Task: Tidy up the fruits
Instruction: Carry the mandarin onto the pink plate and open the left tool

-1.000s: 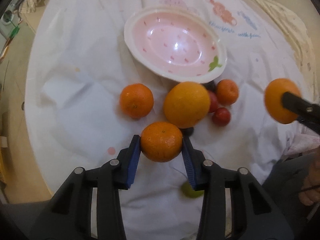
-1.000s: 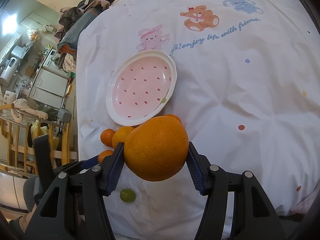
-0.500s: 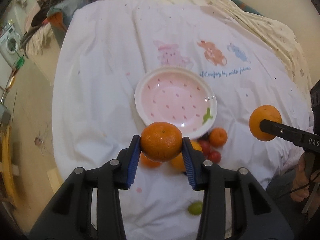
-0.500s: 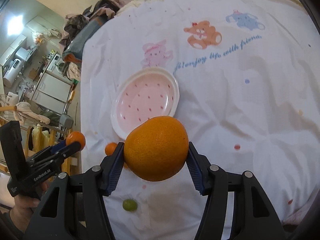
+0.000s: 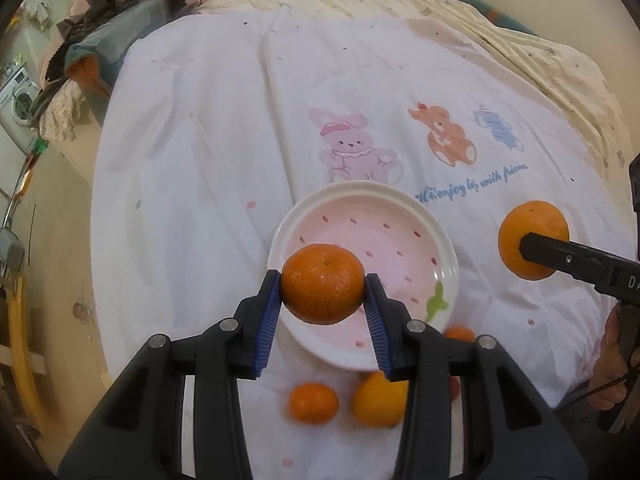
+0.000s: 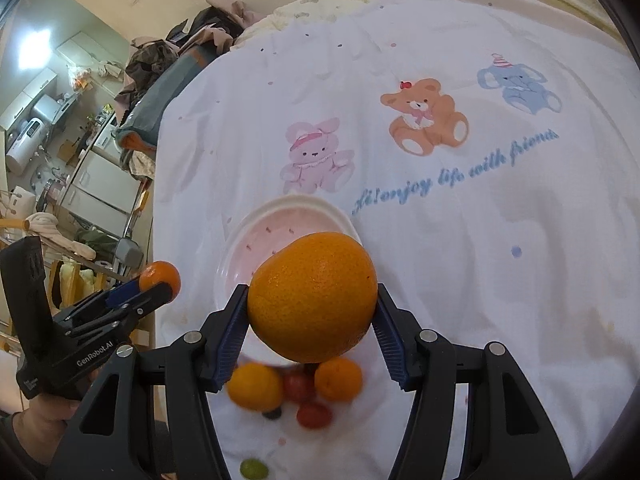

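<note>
A white sheet (image 5: 208, 152) printed with a rabbit, bear and elephant covers the table. On it sits a pink plate (image 5: 400, 248), nothing lying in it. The right gripper (image 6: 313, 316) clamps a big orange (image 6: 313, 297) in the air, in line with the plate. The left gripper (image 5: 323, 305) pinches a mandarin (image 5: 323, 284) above the plate's near side. Near the plate's front edge lie loose fruit: another orange (image 6: 256, 386), a mandarin (image 6: 338, 379), red tomatoes (image 6: 314, 416) and a green grape (image 6: 253, 469).
</note>
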### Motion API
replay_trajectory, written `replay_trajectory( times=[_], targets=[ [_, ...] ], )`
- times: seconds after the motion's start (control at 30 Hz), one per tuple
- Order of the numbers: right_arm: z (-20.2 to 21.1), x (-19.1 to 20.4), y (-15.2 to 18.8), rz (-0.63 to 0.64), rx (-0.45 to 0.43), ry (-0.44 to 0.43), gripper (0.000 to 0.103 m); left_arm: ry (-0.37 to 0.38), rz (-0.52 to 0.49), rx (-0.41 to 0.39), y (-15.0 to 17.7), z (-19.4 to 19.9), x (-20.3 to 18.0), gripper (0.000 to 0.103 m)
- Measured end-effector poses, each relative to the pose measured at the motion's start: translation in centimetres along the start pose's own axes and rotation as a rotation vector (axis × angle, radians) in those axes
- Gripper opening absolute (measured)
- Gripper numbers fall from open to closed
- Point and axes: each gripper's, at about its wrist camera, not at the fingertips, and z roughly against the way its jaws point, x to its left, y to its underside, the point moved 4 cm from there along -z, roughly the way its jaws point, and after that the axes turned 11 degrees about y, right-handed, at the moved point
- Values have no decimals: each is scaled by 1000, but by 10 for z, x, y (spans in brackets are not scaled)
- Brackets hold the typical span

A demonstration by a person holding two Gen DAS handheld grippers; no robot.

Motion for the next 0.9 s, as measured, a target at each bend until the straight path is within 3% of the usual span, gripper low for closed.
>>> replay_trajectory(
  times=[0.47,0.9],
  targets=[
    [-83,6,-31,2,117,-6,62,54,18,63,-12,-73,18,37],
    [-105,18,-29,26,165,-16,62,69,63,118,-4,-94,27,39]
  ],
)
